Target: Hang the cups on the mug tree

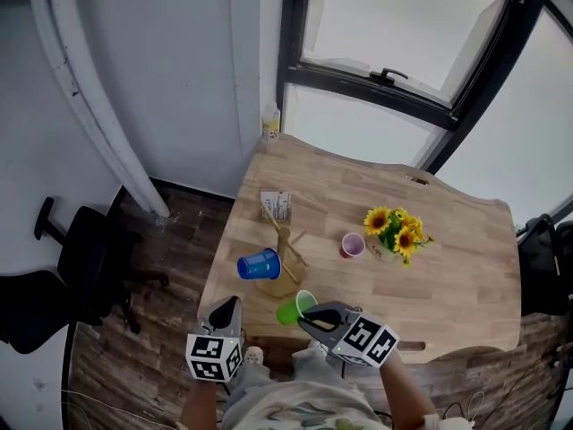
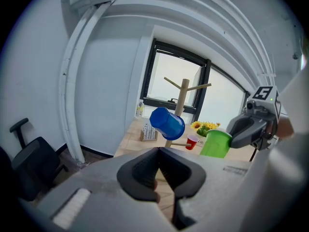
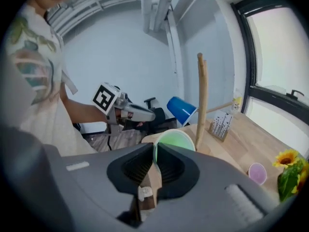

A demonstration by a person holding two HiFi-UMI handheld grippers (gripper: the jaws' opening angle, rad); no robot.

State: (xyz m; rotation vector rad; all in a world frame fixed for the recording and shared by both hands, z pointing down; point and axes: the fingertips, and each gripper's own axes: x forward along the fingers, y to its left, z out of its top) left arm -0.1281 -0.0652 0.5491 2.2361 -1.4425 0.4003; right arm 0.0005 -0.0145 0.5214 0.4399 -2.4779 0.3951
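The green cup (image 2: 216, 144) is pinched by its rim in the right gripper (image 3: 155, 146). It is tilted, with its mouth up and back toward the gripper, its base down and away, and it looks empty. The mug tree (image 1: 286, 245) stands just past it. Ahead of the left gripper (image 2: 159, 151), the blue cup (image 1: 259, 263) hangs sideways on a peg, base outward. The left jaws are together on nothing. Both grippers point gently down, side by side at the table's (image 1: 448, 285) near edge. Further beyond the right gripper, a pink cup (image 1: 353, 245) stands upright beside sunflowers (image 1: 397, 229).
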